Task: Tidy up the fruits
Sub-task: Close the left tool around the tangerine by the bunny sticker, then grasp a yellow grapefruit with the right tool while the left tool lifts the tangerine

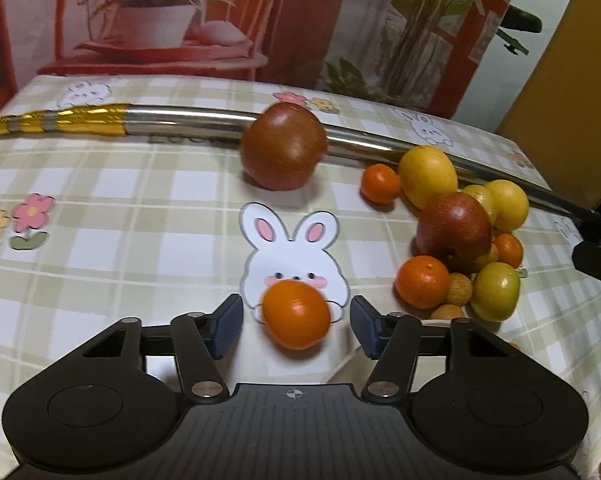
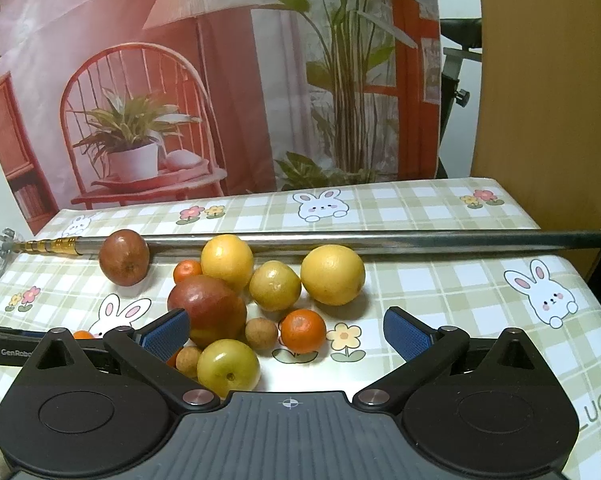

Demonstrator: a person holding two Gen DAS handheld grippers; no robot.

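Observation:
A small orange fruit (image 1: 296,314) lies on the rabbit print of the checked tablecloth (image 1: 100,200), between the blue pads of my left gripper (image 1: 296,320). A gap shows on each side of it, so the gripper is open. To the right is a pile of fruit: a red apple (image 1: 454,236), yellow fruits (image 1: 428,176), tangerines (image 1: 422,282) and a greenish fruit (image 1: 495,292). My right gripper (image 2: 286,332) stands open over the near side of that pile, with a tangerine (image 2: 303,330), a brown longan (image 2: 261,334) and the greenish fruit (image 2: 228,368) between its fingers, untouched.
A brown-red round fruit (image 1: 284,146) rests alone against a long metal pole (image 1: 188,118) with a gold end that lies across the table. A printed backdrop hangs behind the table's far edge. A wooden panel (image 2: 540,80) stands to the right.

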